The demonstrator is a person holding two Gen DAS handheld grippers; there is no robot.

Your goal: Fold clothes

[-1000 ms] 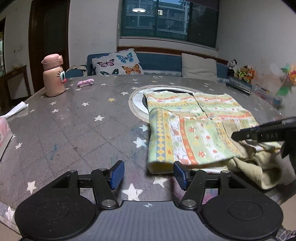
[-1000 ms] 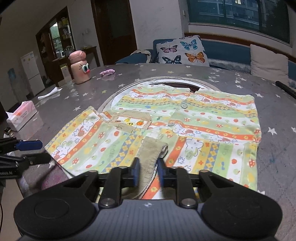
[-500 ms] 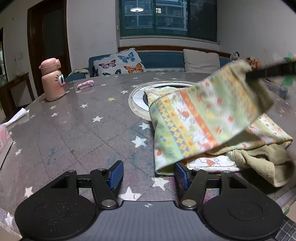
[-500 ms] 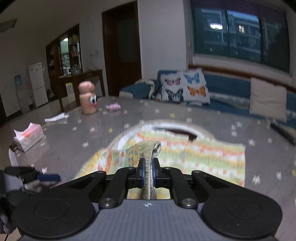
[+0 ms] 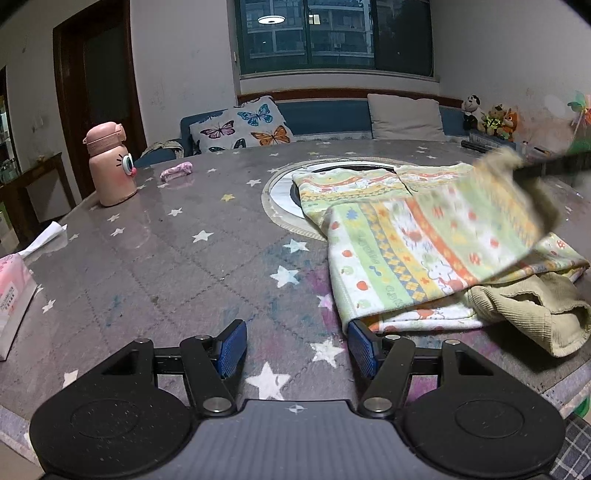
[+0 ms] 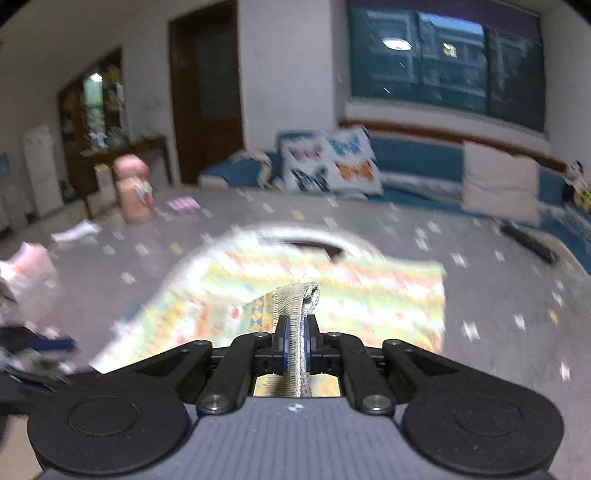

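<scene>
A home living room: a blue sofa [image 5: 325, 118] with a butterfly cushion [image 5: 240, 125], plush toys [image 5: 491, 116], a star-patterned surface [image 5: 166, 258], and a night window [image 5: 332, 33].

Dim indoor evening light, cool and flat, with a round ceiling lamp [image 5: 271, 19] mirrored in the dark window [image 5: 332, 35] at twelve o'clock and a soft sheen on the table [image 5: 166, 258] toward ten o'clock. Sharp in the left wrist view except for the lifted sleeve [image 5: 443, 236], smeared at two to three o'clock; heavily motion-blurred across the whole right wrist view, only the near cuff [image 6: 297, 332] at centre crisp. Strong fisheye bending and black vignetted corners in both.
</scene>
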